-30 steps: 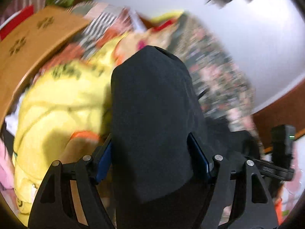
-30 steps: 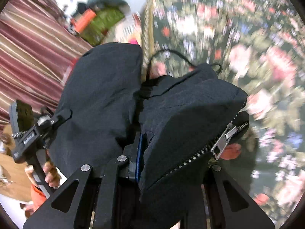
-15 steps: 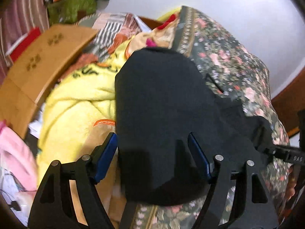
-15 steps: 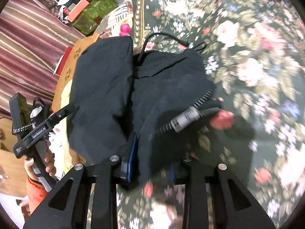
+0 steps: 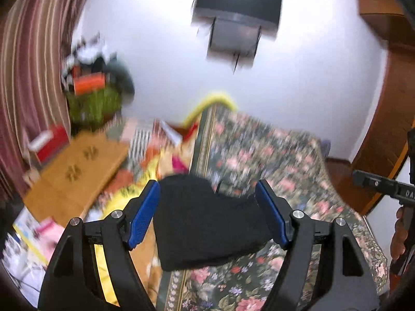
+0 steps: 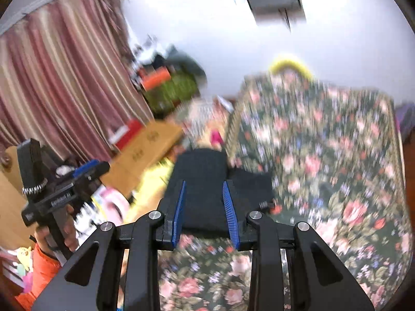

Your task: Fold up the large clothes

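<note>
The folded black garment (image 5: 207,220) is seen lying on the floral bedspread (image 5: 272,160) just ahead of both spread, empty grippers, left gripper (image 5: 207,212) and right gripper (image 6: 205,207), neither clearly nearer.

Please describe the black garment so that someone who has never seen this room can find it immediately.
Find the bed covered by the dark floral blanket. On its left edge, beside the yellow cloth, lies the black garment, folded into a compact bundle. It is the only plain black item among the bright, patterned fabrics, and both open claws frame it without touching it.
</note>
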### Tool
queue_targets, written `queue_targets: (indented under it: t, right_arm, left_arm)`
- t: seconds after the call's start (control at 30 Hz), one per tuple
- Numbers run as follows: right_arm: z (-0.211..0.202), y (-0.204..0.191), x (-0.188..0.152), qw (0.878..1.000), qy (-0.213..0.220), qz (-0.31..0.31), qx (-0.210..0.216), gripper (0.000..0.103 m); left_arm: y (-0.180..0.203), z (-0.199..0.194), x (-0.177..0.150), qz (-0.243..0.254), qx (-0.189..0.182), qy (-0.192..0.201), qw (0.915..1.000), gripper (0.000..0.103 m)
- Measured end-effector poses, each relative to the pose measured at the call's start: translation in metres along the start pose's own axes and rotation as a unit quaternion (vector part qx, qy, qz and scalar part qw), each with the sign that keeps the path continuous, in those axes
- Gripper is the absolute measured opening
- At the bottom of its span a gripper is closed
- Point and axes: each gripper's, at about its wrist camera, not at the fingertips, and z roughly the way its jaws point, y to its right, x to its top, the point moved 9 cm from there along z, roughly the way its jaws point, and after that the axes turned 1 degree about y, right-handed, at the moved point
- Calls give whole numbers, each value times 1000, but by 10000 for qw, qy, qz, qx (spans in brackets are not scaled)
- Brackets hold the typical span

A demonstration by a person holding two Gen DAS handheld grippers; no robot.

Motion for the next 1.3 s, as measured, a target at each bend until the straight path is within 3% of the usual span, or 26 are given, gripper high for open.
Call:
queue_targets:
  t: [0.23, 0.43, 0.5, 0.57, 0.63, 0.73, 0.93, 1.3]
  right_arm:
    - [-85, -50, 14, 9911, 1199, -576, 12, 26]
    - [-128, -84, -7, 9808, 1690, -955, -162, 26]
    - [-134, -88, -14, 9781, 1792, -1016, -298, 29]
    - [-135, -86, -19, 9756, 1850, -1082, -486, 41]
    - [-140, -89, -23, 9718, 1962, -1121, -672, 60]
    - [-142, -88, -26, 9683, 2044, -1134, -875, 78]
    - [-141, -86, -25, 9668, 2022, -1047, -1162, 98]
    - [-142, -82, -31, 9683, 1900, -1021, -1263, 101]
  left_arm:
    - [49, -120, 26, 322, 100, 1278, 9912, 75]
    - [68, -181, 10, 160, 55, 1794, 9836, 75]
    - [69, -192, 0, 146, 169, 1857, 9824, 75]
    - [69, -201, -8, 131, 254, 1896, 9814, 76]
    - [69, -208, -15, 88, 311, 1903, 9812, 88]
    - [66, -216, -23, 30, 453, 1967, 9794, 99]
    - [62, -220, -32, 44, 661, 1899, 9796, 102]
    - [61, -211, -42, -20, 677, 1768, 9819, 102]
